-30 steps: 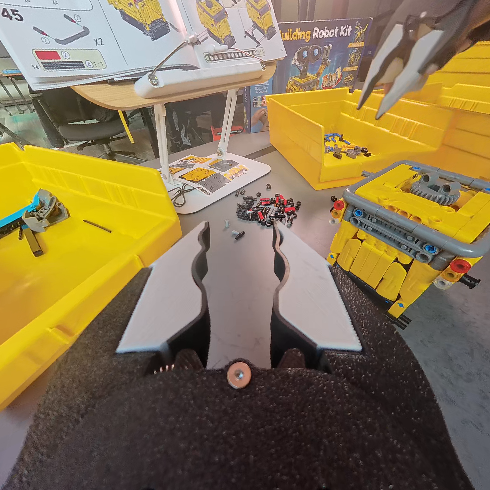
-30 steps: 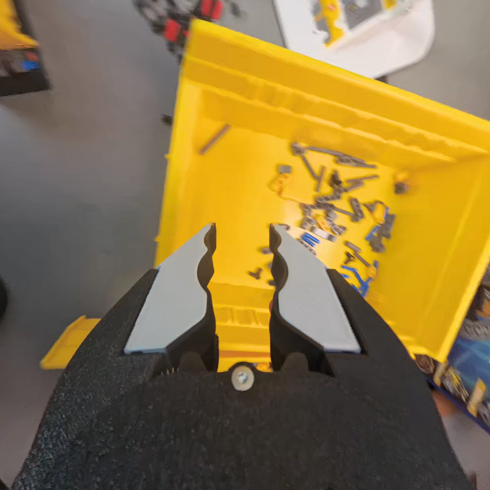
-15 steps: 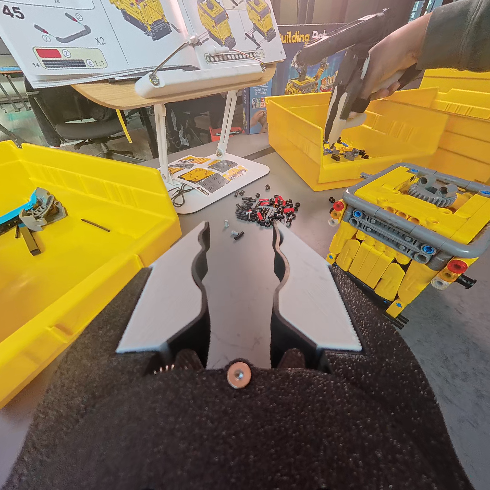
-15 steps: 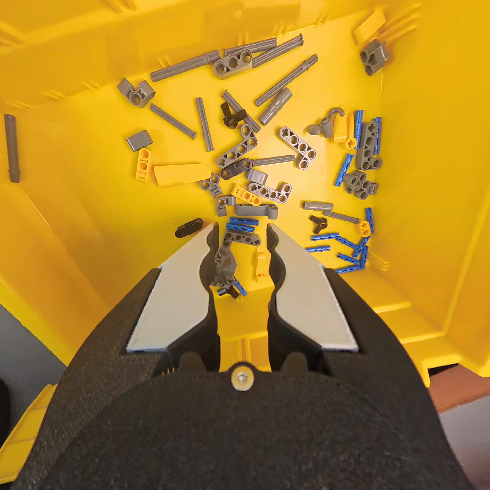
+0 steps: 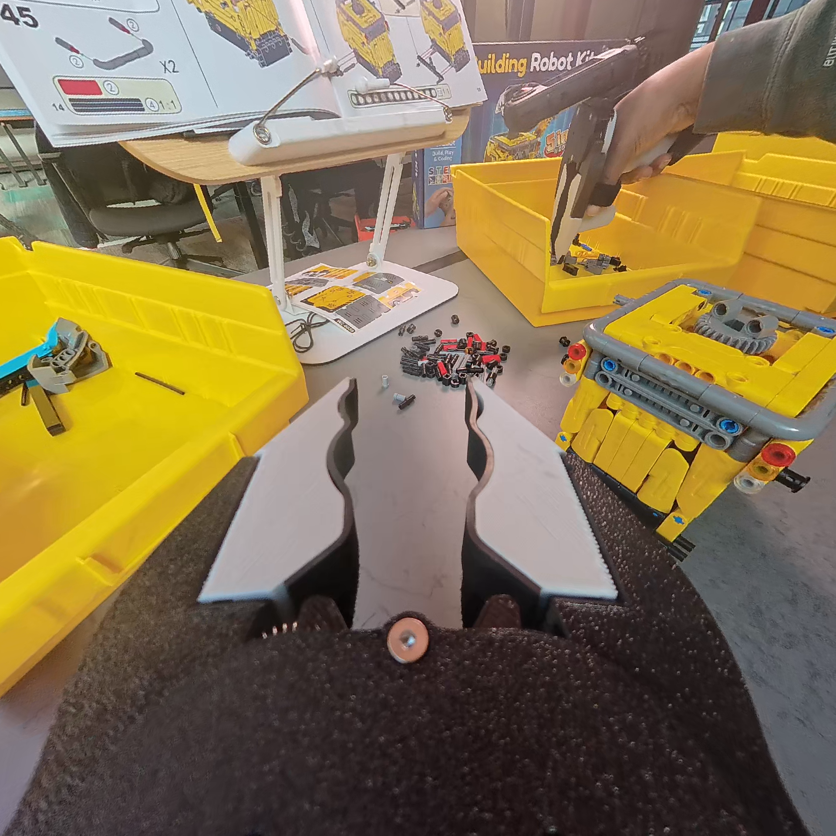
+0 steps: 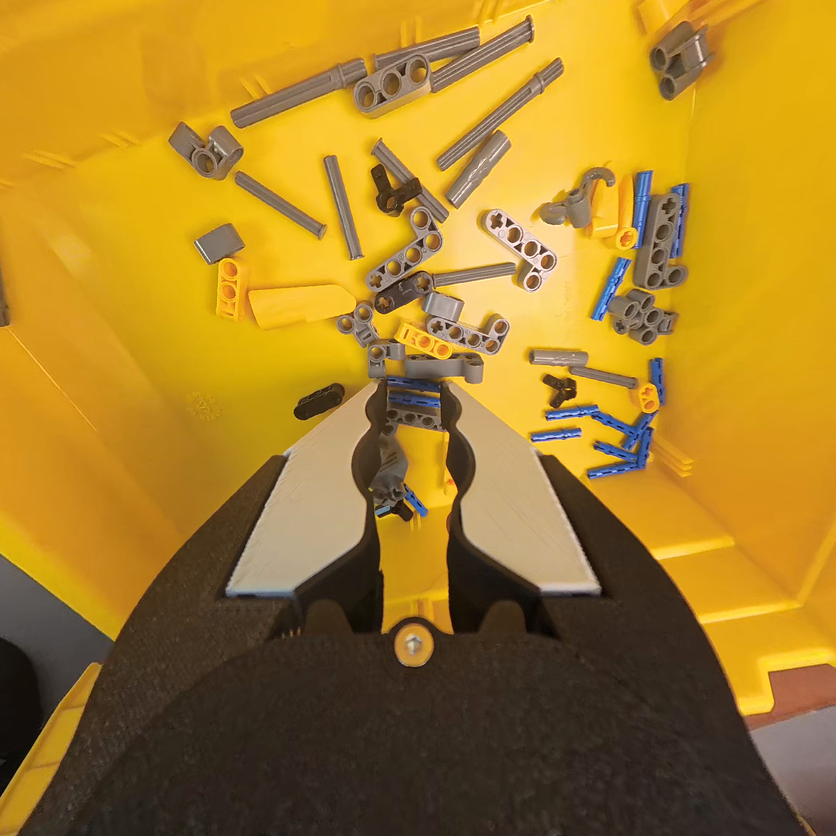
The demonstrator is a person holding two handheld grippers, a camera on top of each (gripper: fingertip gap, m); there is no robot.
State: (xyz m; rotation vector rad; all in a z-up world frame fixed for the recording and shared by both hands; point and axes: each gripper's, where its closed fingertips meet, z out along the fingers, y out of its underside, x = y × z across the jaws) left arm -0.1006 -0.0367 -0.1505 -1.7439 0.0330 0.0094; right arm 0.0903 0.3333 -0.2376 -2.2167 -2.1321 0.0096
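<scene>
Workshop bench, yellow parts bins point(image 5: 497, 217), instruction booklet point(image 5: 226, 59), office chair point(image 5: 149, 221)

Yellow plastic storage bins point(image 5: 149, 316): at least three stood around the white book stand point(image 5: 362, 294).
Two-finger grippers point(image 5: 409, 398): two, one right of the stand.
Yellow brick-built model point(image 5: 678, 398): one, right of the stand.
Open instruction booklet point(image 5: 226, 54): one, on the stand.
Blue kit box point(image 5: 520, 90): one, behind the stand.

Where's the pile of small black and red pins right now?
In the left wrist view, the pile of black and red pins lies loose on the grey table, between the white stand base and the yellow model.
</scene>
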